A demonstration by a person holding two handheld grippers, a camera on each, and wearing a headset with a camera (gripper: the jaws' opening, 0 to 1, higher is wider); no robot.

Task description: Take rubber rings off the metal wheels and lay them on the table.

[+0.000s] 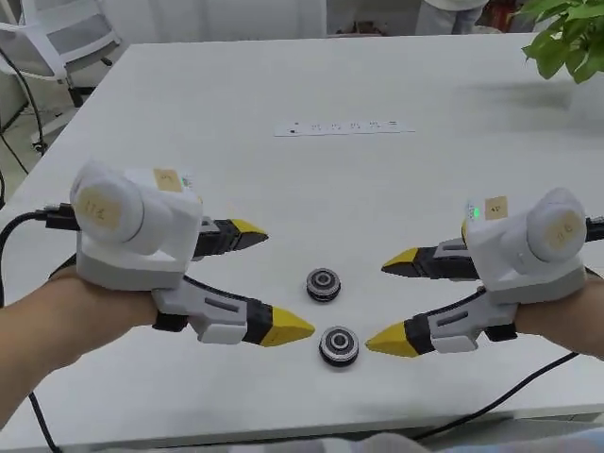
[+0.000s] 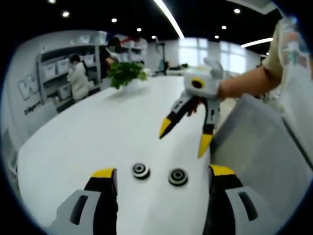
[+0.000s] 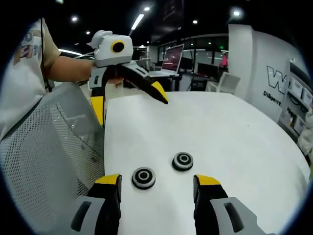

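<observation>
- Near the front edge of the surface (image 1: 377,189), roughly at its middle, you've got both metal wheels lying flat. The near wheel (image 1: 339,345) sits closest to that edge. The far wheel (image 1: 324,284) is just behind it and a touch to your left, close by but not touching.
- Dark rubber rings (image 1: 322,346) are on both wheels, wrapped round the outside of the metal hubs.
- Your left gripper (image 1: 288,280) hovers to the left of the wheels with its jaws spread wide and nothing between them. The lower yellow tip is just beside the near wheel but not on it.
- Your right gripper (image 1: 377,304) mirrors that from the right. Its jaws are spread wide too and hold nothing, and its lower tip points at the near wheel from close range.
- From the left gripper view, both wheels sit in the gap between the jaw tips, with the right gripper hanging in the air beyond them.
- From the right gripper view it's the same deal: both wheels lie between the tips and the left gripper is up behind them.
- Further back, a white strip (image 1: 344,127) lies flat toward the far edge. A leafy plant (image 1: 571,38) pokes in at the far right corner, and an office chair (image 1: 57,42) stands off the far left corner.
</observation>
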